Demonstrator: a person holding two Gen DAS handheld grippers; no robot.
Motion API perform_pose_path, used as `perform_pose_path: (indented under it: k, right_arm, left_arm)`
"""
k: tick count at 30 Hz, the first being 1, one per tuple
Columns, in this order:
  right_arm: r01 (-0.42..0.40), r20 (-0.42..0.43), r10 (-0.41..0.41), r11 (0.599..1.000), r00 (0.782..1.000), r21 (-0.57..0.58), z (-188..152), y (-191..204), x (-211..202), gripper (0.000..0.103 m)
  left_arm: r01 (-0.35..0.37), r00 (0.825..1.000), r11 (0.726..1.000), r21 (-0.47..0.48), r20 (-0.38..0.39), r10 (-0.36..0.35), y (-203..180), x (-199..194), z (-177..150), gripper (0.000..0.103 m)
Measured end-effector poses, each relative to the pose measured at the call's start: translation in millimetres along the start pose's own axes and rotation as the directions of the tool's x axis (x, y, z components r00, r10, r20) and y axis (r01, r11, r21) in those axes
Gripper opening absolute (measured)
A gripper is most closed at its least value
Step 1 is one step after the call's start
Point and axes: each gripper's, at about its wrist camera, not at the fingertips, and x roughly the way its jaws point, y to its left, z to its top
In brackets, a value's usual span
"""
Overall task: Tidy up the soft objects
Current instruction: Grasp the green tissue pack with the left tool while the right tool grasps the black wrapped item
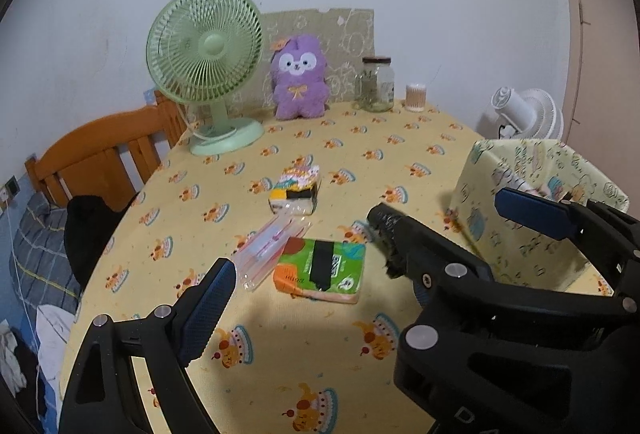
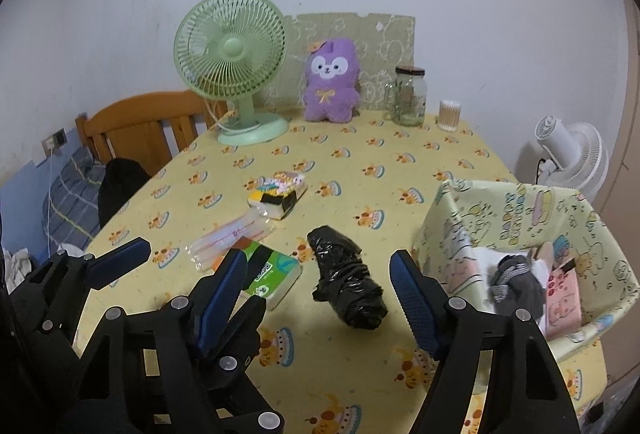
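We note a worktop (image 2: 360,162) covered in a smooth yellow cloth printed with small cake-and-dog motifs, set against a plain pale wall. A wooden chair (image 2: 140,126) stands at its left edge, with a bed under blue plaid bedding (image 2: 76,190) beyond; a white fan (image 2: 572,154) stands off the right side.

Along the back we log a green desk fan (image 2: 232,66) with a ribbed round grille, a fuzzy purple plush toy (image 2: 330,82) sitting upright, a clear glass jar (image 2: 408,96) with a dark lid, and a small tub of cotton swabs (image 2: 449,114).

Mid-worktop: a plastic-wrapped pack of sponges (image 2: 280,192), a clear pack of pink straws (image 2: 230,236), and a flat green tissue pack (image 2: 272,272) with a black strip, touching the straws. Right of it lies a crinkled black plastic bundle (image 2: 348,286), roughly cylindrical.

The left gripper (image 1: 304,266) hangs over the tissue pack, jaws wide apart, pads touching nothing. The right gripper (image 2: 316,290) straddles the black bundle, jaws apart and clear of it on both sides. The two grippers sit close; the left one's right finger blocks part of the tissue pack in the right wrist view.

A paper-lined cardboard box (image 2: 520,210) stands at the right, holding a grey sock (image 2: 516,280) and pink-patterned cloth (image 2: 562,298).
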Motion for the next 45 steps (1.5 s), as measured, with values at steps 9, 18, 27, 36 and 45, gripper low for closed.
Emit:
perform_pose_path:
  k: [9,18,27,36,45]
  right_arm:
    - [0.018,-0.061,-0.020,0.999,0.998,-0.028,-2.4,6.4,30.9,0.066]
    - [0.081,-0.143,-0.080,0.997,0.987,0.003,-10.5,-0.7,65.5,0.061]
    - [0.096,-0.220,-0.086,0.995,0.972,0.037,-16.7,-13.2,89.6,0.061]
    - [0.061,-0.226,-0.042,0.995,0.973,0.078,-18.0,-21.1,100.6,0.040]
    - [0.027,-0.218,-0.006,0.995,0.976,0.094,-10.6,-18.7,106.0,0.034]
  left_arm:
    - [0.002,0.998,1.000,-0.010,-0.059,-0.002,8.5,25.0,-6.6,0.092]
    - [0.000,0.992,1.000,-0.025,-0.130,-0.003,11.2,53.1,-11.2,0.091]
    - [0.017,0.985,1.000,-0.022,-0.174,-0.020,5.6,70.6,-13.2,0.091]
    - [0.011,0.984,0.999,-0.030,-0.180,-0.016,5.6,78.4,-8.7,0.091]
    - [0.014,0.983,0.999,-0.041,-0.182,-0.022,6.2,89.9,-1.3,0.091]
